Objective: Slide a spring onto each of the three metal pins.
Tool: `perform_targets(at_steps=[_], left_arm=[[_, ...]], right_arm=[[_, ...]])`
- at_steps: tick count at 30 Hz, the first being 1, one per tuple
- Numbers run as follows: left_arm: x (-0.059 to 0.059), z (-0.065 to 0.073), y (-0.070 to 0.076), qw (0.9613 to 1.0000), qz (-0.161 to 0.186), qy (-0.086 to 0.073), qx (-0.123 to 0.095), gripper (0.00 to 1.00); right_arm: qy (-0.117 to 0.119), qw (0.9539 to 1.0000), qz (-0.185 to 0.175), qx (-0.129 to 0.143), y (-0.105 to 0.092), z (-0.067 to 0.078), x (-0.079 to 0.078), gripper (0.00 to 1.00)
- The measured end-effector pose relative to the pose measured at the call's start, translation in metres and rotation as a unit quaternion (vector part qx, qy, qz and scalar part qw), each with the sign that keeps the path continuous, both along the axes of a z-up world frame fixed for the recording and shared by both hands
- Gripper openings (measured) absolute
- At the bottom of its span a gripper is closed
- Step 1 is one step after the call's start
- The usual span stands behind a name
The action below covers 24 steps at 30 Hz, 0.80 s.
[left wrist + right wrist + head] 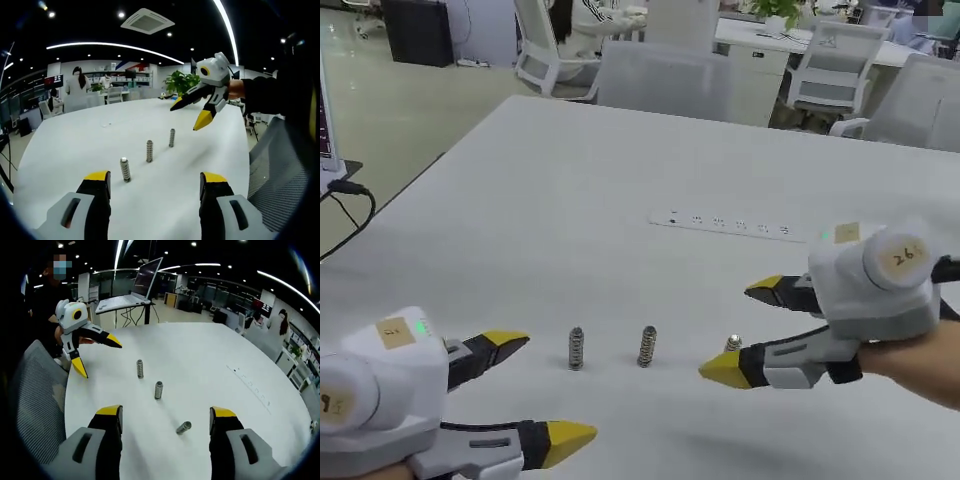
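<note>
Bench (570, 200) white. Springs (576, 348) silver-grey. Left gripper (552, 388), right gripper (728, 330): white bodies, black jaws, yellow tips.

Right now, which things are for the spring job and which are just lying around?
For the job: left spring, middle spring, right spring, left gripper, right gripper.
Just lying about: power strip, laptop, plant, chairs.

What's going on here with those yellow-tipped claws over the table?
A person holds a gripper in each hand over a white table. The left gripper and the right gripper are both open and carry nothing. Between them three small pins sit in a row: the left pin, the middle pin and the right pin. Each seems to have its spring on already, so the job looks about done.
</note>
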<state>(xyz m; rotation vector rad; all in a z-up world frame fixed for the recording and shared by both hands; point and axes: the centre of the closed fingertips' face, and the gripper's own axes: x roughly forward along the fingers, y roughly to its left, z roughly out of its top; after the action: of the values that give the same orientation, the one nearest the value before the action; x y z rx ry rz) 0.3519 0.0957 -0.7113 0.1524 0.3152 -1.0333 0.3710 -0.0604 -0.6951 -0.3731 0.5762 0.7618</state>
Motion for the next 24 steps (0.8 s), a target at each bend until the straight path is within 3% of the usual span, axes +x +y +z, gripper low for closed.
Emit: perform_targets(at_steps=[8,12,16,24], left_arm=[[-0.003,0.005,-0.002,1.0000,0.001,0.000,-0.007,0.70],[-0.006,0.003,-0.001,0.9999,0.003,0.003,-0.009,0.70],[-0.009,0.002,-0.002,0.9999,0.003,0.005,-0.010,0.71],[-0.013,-0.002,-0.002,0.9999,0.006,0.010,-0.007,0.71]], right_arm=[[-0.014,0.9989,-0.029,0.034,-0.014,-0.005,-0.021,0.70],[-0.014,0.9982,-0.036,0.047,-0.019,-0.014,-0.033,0.72],[0.002,0.9974,-0.047,0.055,-0.026,-0.024,-0.041,0.73],[-0.008,0.9961,-0.049,0.073,-0.026,-0.033,-0.053,0.76]])
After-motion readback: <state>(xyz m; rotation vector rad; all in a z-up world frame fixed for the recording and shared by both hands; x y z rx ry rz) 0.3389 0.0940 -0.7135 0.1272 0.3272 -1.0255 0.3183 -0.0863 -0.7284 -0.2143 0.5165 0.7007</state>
